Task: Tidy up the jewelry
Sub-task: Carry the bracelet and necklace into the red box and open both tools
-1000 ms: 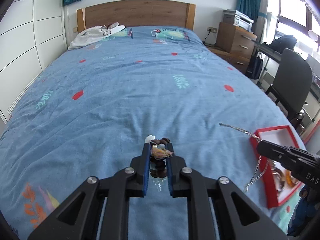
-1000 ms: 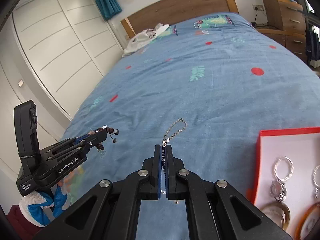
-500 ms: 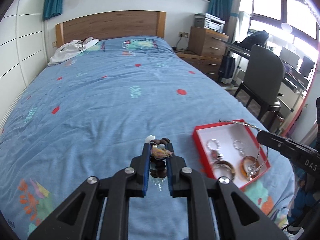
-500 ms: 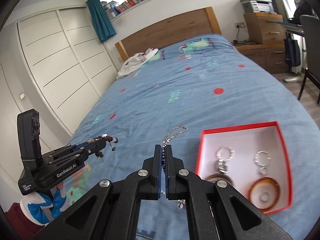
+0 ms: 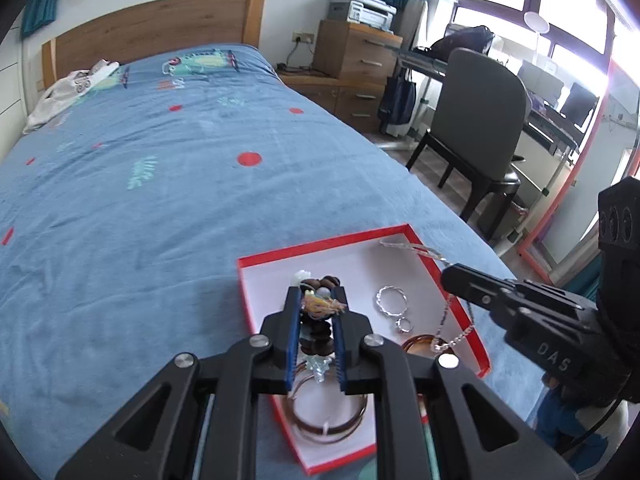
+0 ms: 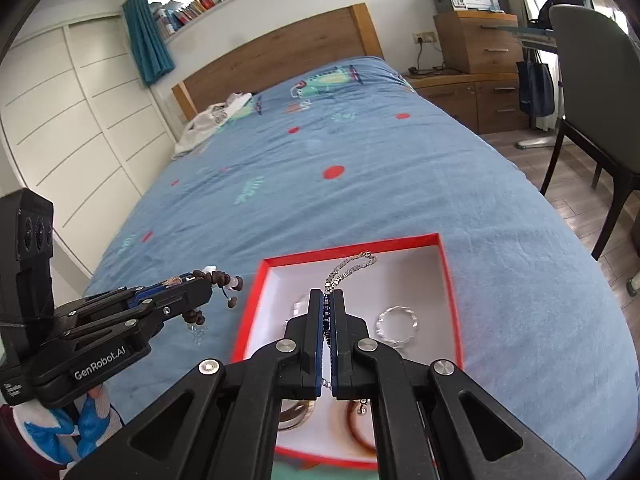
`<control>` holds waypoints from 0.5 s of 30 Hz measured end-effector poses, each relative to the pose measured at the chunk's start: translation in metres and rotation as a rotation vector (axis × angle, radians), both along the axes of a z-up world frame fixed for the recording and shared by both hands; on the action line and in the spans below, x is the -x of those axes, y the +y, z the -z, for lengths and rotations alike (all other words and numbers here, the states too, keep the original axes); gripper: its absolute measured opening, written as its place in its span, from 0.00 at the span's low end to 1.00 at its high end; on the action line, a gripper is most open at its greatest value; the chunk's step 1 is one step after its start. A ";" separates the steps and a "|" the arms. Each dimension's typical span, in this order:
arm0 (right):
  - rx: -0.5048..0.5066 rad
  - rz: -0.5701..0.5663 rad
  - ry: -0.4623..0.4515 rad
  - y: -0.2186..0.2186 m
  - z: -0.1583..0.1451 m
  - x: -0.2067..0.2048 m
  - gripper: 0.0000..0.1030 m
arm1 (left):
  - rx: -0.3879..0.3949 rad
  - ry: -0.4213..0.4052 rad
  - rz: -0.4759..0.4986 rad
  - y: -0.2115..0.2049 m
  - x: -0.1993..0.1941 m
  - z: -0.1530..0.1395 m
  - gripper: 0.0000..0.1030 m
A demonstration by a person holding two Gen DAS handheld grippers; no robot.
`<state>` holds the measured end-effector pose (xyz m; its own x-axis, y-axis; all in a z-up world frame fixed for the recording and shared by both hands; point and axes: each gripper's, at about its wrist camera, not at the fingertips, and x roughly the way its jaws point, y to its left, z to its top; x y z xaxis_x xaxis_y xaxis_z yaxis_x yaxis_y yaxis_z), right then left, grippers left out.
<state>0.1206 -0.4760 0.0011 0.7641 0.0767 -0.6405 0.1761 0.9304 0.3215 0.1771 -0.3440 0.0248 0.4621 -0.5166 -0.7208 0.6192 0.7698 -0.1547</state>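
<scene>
I judged the job well along but not finished: several pieces already lay in the red box [image 6: 448, 280], while two were in my tongs and not yet set down. My left tongs [image 5: 318, 300] were clamped on the bead bracelet [image 5: 320, 322], its brown beads and yellow tassel bunched between the blue pads; in the right view it hung beside the box's 9 o'clock wall, not over the white floor. My right tongs [image 6: 329, 308] were pressed together on the silver chain [image 6: 352, 266], one end arching forward over the box toward 12 o'clock, the rest dangling below the pads. In the box sat a silver ring bracelet [image 6: 397, 322] near 3 o'clock, another partly hidden behind my right tongs near 9, an amber bangle [image 5: 432, 344] toward 5 o'clock, and a large thin bangle [image 5: 328, 412] at 6, by the near wall. The box itself rested on the blue bed [image 6: 360, 168] near its foot edge. What I reckoned was left: lowering and letting go of the chain, then bringing the beads over the wall and releasing them on bare floor at 12 o'clock.
</scene>
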 end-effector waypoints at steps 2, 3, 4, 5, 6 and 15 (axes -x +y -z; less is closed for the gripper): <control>0.008 0.008 0.014 -0.009 0.012 -0.009 0.03 | -0.010 0.014 0.013 -0.014 -0.005 0.010 0.13; 0.010 0.010 0.020 -0.012 0.016 -0.012 0.03 | -0.019 0.020 0.021 -0.020 -0.007 0.016 0.13; 0.010 0.012 0.026 -0.015 0.020 -0.014 0.03 | -0.026 0.027 0.028 -0.027 -0.009 0.022 0.13; 0.011 0.016 0.033 -0.018 0.026 -0.018 0.03 | -0.033 0.038 0.034 -0.034 -0.010 0.028 0.13; 0.011 0.019 0.037 -0.021 0.030 -0.021 0.03 | -0.042 0.046 0.041 -0.041 -0.012 0.035 0.13; -0.009 0.028 0.079 -0.037 0.061 -0.032 0.04 | -0.092 0.100 0.085 -0.072 -0.012 0.077 0.13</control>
<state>0.1526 -0.5129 -0.0597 0.7134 0.0614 -0.6980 0.2273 0.9220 0.3135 0.1893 -0.4155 -0.0521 0.3432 -0.4805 -0.8070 0.6675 0.7293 -0.1504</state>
